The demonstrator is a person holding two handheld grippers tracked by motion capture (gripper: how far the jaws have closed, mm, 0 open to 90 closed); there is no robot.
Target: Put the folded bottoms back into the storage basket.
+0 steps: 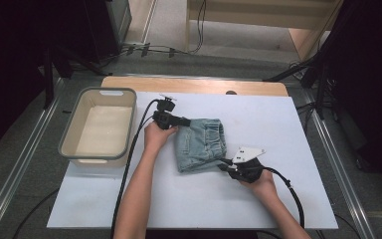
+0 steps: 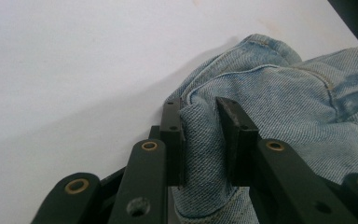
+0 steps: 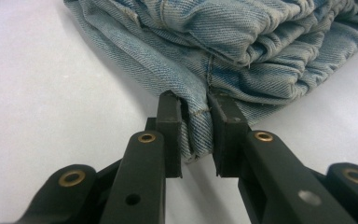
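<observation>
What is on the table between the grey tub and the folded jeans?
In the high view, the person's left hand with the left gripper, shut on the folded jeans, and its black cable; otherwise bare white table beside the grey tub.

A white-topped table (image 1: pixel 278 199) is occupying the centre of the frame, a wooden strip showing along its far edge. Folded denim shorts (image 1: pixel 201 144) are lying mid-frame; a grey basin (image 1: pixel 98 124) is sitting at left.

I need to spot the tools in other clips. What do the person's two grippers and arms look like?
Both grippers, left gripper and right gripper, are black with flat black jaws and brass-coloured rivets. A black cable trails from each. The right carries a grey three-cornered plate. Forearms are bare, no sleeves showing.
</observation>
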